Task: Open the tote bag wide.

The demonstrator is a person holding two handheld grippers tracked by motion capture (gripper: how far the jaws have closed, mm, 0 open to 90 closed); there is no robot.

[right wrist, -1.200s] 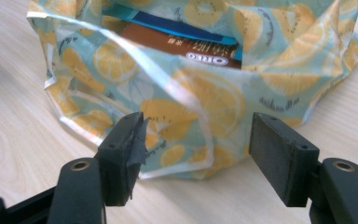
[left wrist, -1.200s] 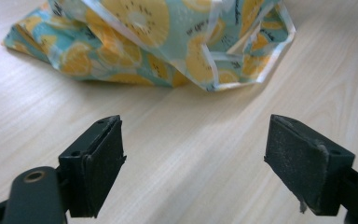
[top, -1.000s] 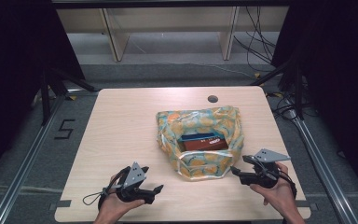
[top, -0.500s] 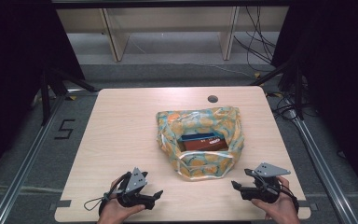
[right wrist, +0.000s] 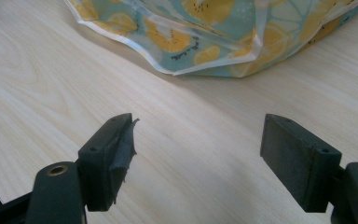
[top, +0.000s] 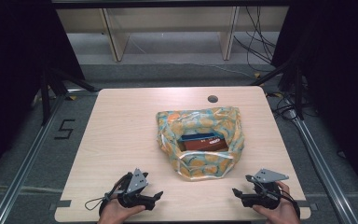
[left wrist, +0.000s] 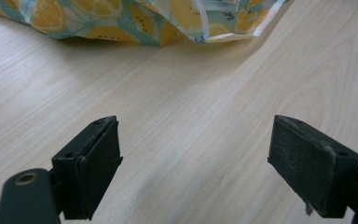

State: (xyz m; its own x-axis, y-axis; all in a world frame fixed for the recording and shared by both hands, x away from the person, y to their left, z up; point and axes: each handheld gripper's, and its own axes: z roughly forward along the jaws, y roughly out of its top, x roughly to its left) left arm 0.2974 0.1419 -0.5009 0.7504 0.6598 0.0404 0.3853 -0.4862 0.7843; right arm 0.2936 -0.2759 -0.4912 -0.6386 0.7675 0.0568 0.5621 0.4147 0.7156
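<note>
While the left gripper is resting low at the near left of the table, its jaws are standing wide apart over bare wood. The lemon-print bag is lying mid-table, holding what looks like a red-and-blue box. The right gripper is hovering near right, jaws likewise spread, gripping nothing.

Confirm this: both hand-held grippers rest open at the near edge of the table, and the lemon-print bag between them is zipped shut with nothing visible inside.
Not quite. The lemon-print bag lies open; the high view shows a red and blue box inside. Both the left hand-held gripper and the right hand-held gripper are indeed open near the table's near edge.
</note>
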